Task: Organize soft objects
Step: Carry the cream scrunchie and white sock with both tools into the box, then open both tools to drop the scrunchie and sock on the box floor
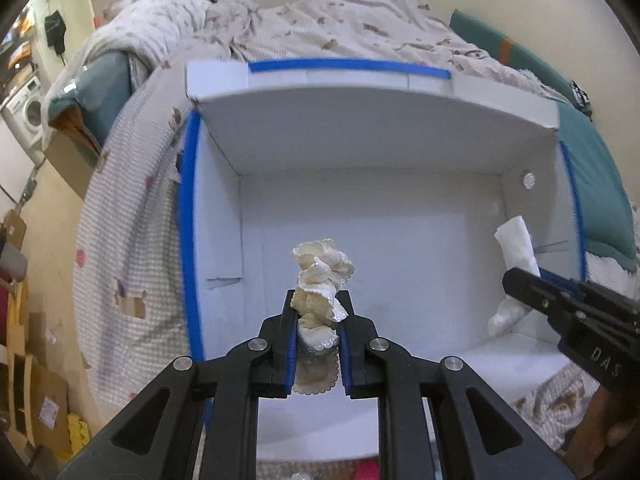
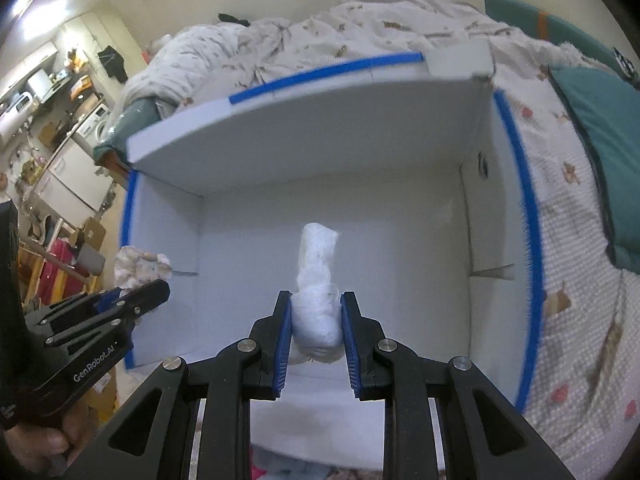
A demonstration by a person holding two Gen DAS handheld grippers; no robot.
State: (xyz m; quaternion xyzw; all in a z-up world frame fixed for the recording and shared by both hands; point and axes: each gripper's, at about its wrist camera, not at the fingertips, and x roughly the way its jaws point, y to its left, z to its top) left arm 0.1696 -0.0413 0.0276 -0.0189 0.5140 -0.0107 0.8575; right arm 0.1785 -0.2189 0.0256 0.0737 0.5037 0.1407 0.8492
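Two soft bundles are in my tongs, one in each. My left gripper point(image 1: 318, 300) is clamped narrow on a cream lace-edged cloth point(image 1: 322, 276), bunched and standing up from the blue pads at the centre of the left wrist view. My right gripper point(image 2: 316, 300) is pinched on a white rolled cloth point(image 2: 318, 280), which rises between its pads in the middle of the right wrist view. Both bundles hang over the open white box point(image 1: 360, 148), whose rim is lined with blue tape point(image 1: 186, 220). In the lower left of the right wrist view my other tool's body reads "GenRobot.AI"; in the lower right of the left wrist view I can read only "DAS". The box sits on a bed with a patterned quilt point(image 2: 400, 20), and a teal pillow point(image 2: 608, 152) lies at the right edge.
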